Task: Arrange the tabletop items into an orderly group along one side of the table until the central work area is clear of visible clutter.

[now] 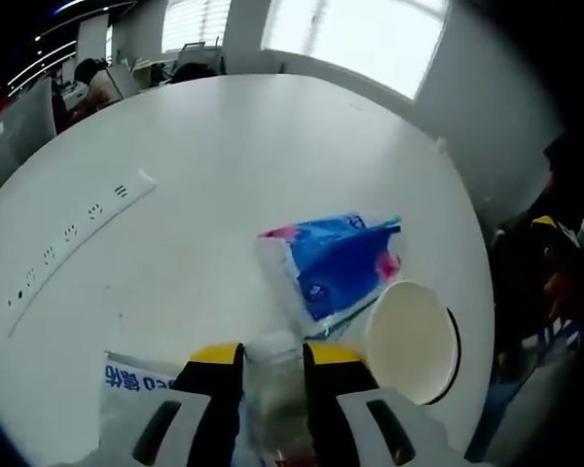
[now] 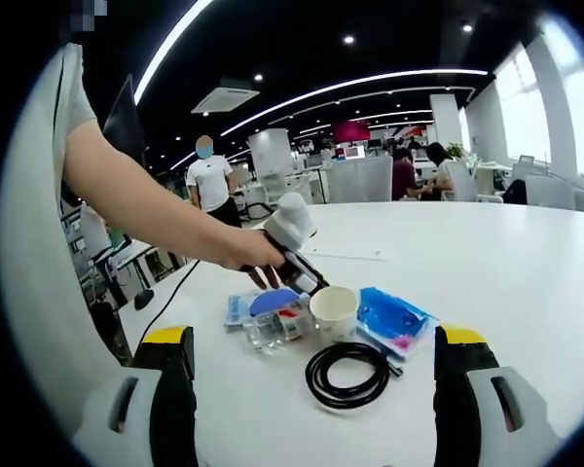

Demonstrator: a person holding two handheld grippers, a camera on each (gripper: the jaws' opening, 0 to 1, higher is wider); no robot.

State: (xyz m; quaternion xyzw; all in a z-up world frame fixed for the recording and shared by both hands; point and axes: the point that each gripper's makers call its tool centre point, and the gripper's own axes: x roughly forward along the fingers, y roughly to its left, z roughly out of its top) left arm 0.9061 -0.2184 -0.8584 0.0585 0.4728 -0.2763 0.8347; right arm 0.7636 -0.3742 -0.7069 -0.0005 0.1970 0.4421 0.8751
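1. The landmark is the white paper cup [image 2: 333, 311], which stands upright on the round white bench [image 2: 506, 282] with its mouth open to the top.
2. In the right gripper view, a blue and pink plastic packet [image 2: 394, 321] lies just beside the cup, on the side toward the windows.
3. A black cable coil [image 2: 348, 375] lies flat in front of the cup, nearer to the camera and very close to it.
4. On the other side of the cup sits a small clear plastic container [image 2: 273, 329], and behind this a flat blue and white packet [image 2: 238, 309].
5. The left gripper [image 1: 273, 375] is held over this group by the person's hand [image 2: 258, 255]. Its fingers [image 1: 214, 389] are closed tight on the clear plastic container [image 1: 273, 389].
6. In the left gripper view the cup [image 1: 411, 341] is right of the fingers and the blue and pink packet [image 1: 336, 268] touches it.
7. The right gripper [image 2: 316, 389] is back from the cup, above the bench. Its fingers [image 2: 170, 375] stand wide apart and hold nothing.
8. A white power strip [image 1: 73, 233] lies well apart from the cup.
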